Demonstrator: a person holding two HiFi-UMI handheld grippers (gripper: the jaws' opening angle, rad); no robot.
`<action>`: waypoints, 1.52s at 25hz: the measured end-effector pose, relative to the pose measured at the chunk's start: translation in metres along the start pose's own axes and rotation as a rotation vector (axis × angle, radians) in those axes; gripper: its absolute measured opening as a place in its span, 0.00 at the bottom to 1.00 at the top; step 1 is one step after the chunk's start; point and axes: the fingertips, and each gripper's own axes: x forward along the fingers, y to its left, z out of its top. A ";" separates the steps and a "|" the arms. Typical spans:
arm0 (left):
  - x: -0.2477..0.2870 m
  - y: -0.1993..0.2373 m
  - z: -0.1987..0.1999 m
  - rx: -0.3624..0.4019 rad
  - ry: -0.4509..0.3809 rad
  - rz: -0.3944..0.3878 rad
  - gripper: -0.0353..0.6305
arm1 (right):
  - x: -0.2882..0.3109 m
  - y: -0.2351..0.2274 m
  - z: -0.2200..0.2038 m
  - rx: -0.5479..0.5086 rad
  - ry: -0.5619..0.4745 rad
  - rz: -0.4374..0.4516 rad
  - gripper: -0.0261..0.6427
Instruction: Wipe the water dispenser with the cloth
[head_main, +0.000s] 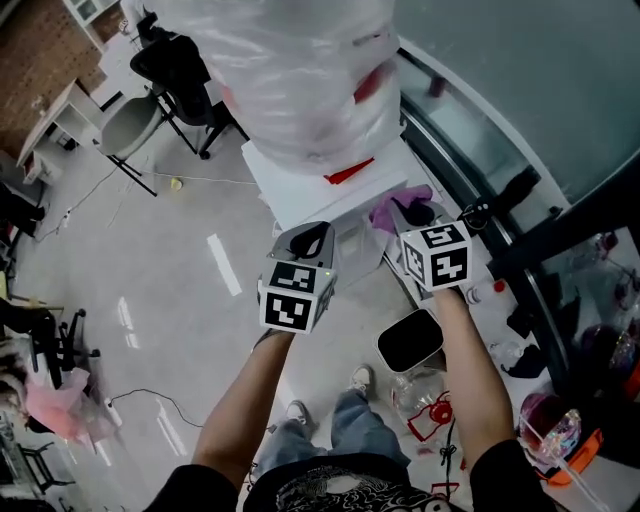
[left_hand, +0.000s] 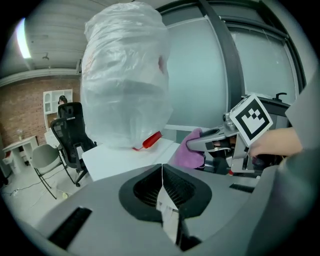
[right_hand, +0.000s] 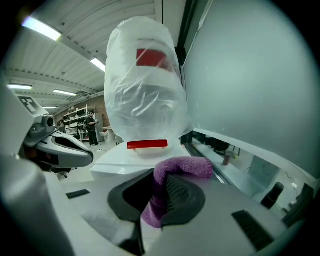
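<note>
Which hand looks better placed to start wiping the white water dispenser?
Right. The right claw is shut on the purple cloth near the dispenser top; the left claw is shut, holding nothing.

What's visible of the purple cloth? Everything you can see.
The cloth is purple, soft terry or microfibre by its look, bunched into a thick fold. The right tongs are shut on it: a strip runs down between the jaws, and the rest flops over one jaw's tip. It's held near the edge of the white top of the water dispenser; contact can't be told.
</note>
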 end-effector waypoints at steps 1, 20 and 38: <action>0.003 0.001 -0.002 0.000 0.002 0.003 0.09 | 0.006 -0.001 0.000 -0.005 0.000 0.009 0.10; 0.039 -0.013 -0.083 0.032 -0.048 -0.061 0.09 | 0.047 -0.008 -0.050 0.015 -0.123 -0.038 0.10; 0.101 -0.016 -0.197 0.090 -0.158 -0.072 0.09 | 0.096 -0.015 -0.154 0.005 -0.244 -0.101 0.10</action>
